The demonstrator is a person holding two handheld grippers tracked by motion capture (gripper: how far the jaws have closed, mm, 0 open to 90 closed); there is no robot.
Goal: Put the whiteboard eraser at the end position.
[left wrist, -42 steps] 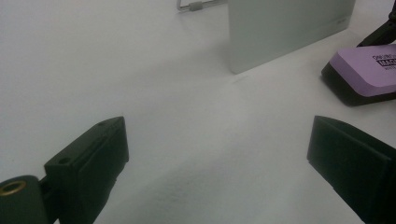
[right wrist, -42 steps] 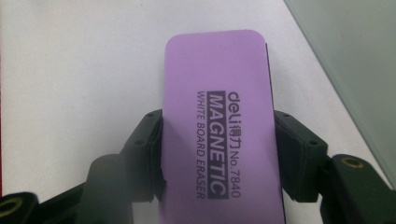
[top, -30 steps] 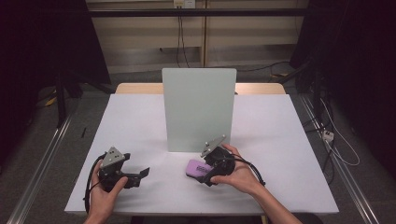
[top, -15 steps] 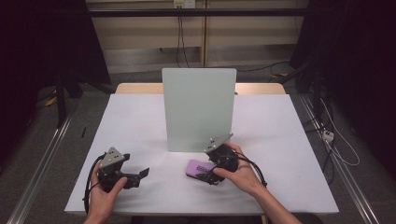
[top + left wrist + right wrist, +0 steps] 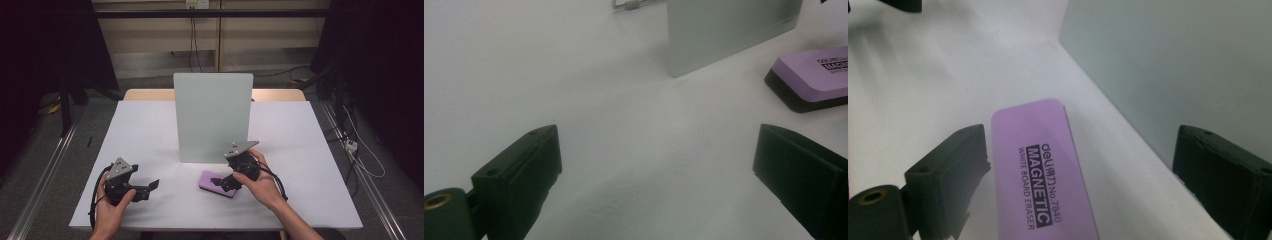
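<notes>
While the high view sets one purple whiteboard eraser (image 5: 218, 183) flat on the white desk (image 5: 150, 125), just in front of the single upright grey-green panel (image 5: 212, 117), the right gripper view adds its printed label, "MAGNETIC WHITE BOARD ERASER". There the right gripper (image 5: 1083, 185) has its fingers (image 5: 948, 175) spread wide, just opened; the eraser lies between them, released, close beside one finger with a clear gap to the other. The left gripper view shows the eraser's dark underside layer, which the view from above hides. The left gripper (image 5: 659, 185) rests low over bare desk, well apart from the eraser, its fingers released and holding nothing. Two grippers, two hands, one eraser, one panel.
</notes>
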